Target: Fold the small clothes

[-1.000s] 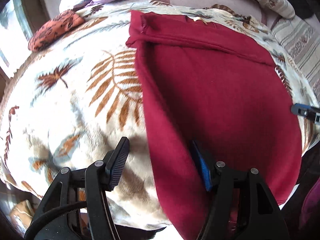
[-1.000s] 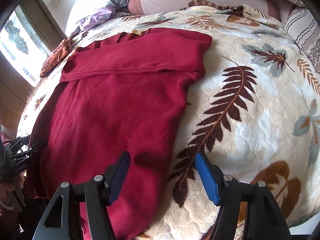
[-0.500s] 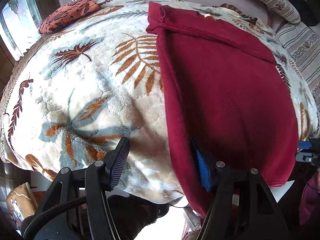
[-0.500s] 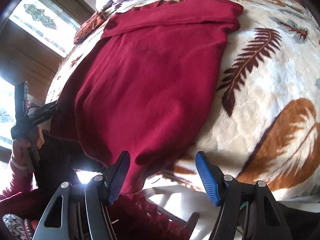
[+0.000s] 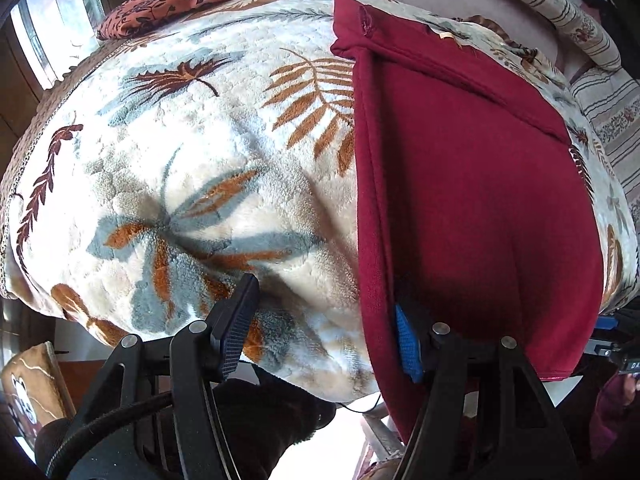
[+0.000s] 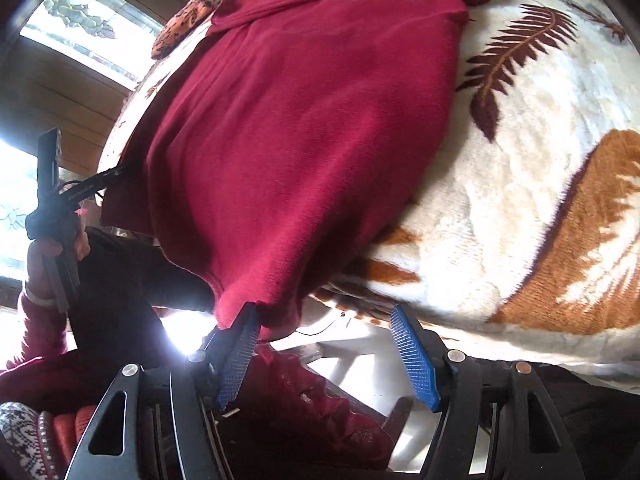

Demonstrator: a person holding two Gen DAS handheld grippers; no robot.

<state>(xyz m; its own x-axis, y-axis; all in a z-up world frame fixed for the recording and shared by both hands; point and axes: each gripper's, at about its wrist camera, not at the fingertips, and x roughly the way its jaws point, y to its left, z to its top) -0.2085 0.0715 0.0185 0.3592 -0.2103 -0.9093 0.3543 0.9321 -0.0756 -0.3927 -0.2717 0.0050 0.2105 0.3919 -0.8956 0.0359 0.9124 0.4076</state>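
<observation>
The dark red fleece garment [image 5: 472, 184] lies flat on my leaf-print plush blanket [image 5: 192, 168], its far end folded over into a band and its near hem hanging past the blanket's front edge.

Left gripper [image 5: 320, 328]: jaws stand apart. The blue-padded finger [image 5: 406, 346] sits at the garment's left side edge, near the hem; whether it presses the cloth cannot be told. The black finger [image 5: 236, 320] stands over bare blanket.

Right gripper [image 6: 328, 352]: jaws stand apart, nothing clamped. One pad [image 6: 238, 354] sits just below the garment's hanging right corner [image 6: 256, 304], touching or nearly so. The other pad stands clear, in front of the blanket's edge.

An orange patterned cloth [image 5: 160, 2] lies at the blanket's far left corner. A striped pillow [image 5: 560, 8] lies beyond the garment.
</observation>
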